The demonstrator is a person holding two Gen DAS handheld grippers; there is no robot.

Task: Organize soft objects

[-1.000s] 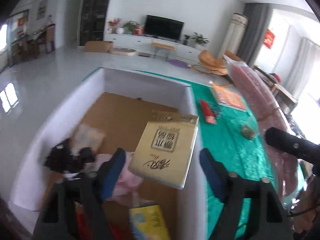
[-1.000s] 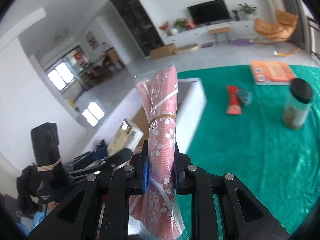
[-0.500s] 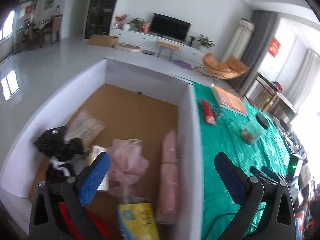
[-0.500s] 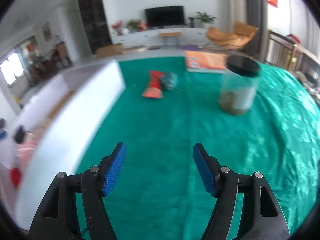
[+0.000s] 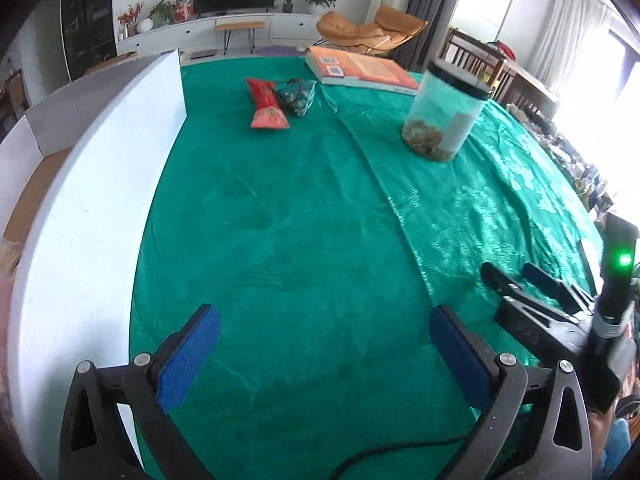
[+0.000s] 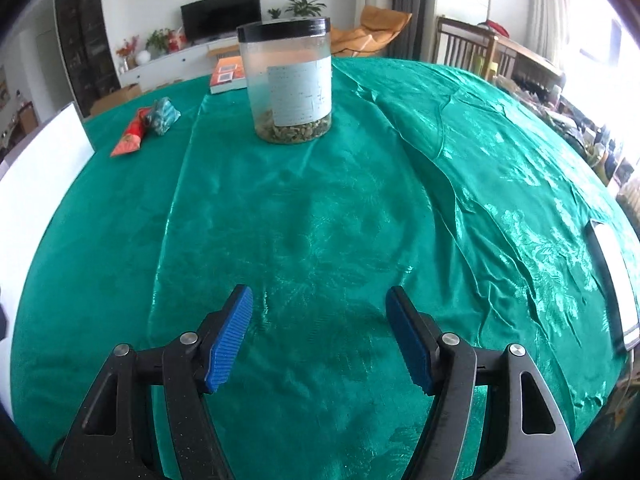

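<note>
A: Both grippers have swung away from the white box [image 5: 92, 208] and now hang over bare green cloth. A second ago the right gripper [image 6: 320, 336] was clamped on a pink floral roll in plastic; the left one had a gold pack dropping out between its fingers over the box.

B: And now?

A: Right gripper's jaws have just been opening, and they stand wide with nothing between the blue pads. Left gripper [image 5: 324, 356] is spread wide too, empty. Half a second back the pink roll already lay inside the box along its wall, so that drop looks done.

B: What's left on the surface?

A: Red pouch [image 5: 267, 106] and a teal netted bundle [image 5: 297, 97], touching each other at the far side, near the box's end corner. I'd guess those are the next soft items. Clear jar [image 6: 290, 80] with a black lid and an orange book [image 5: 360, 70] sit there as well; both look rigid, probably not for the box.

B: Box contents now?

A: Can't tell, only its outer wall and a sliver of cardboard floor show.
</note>
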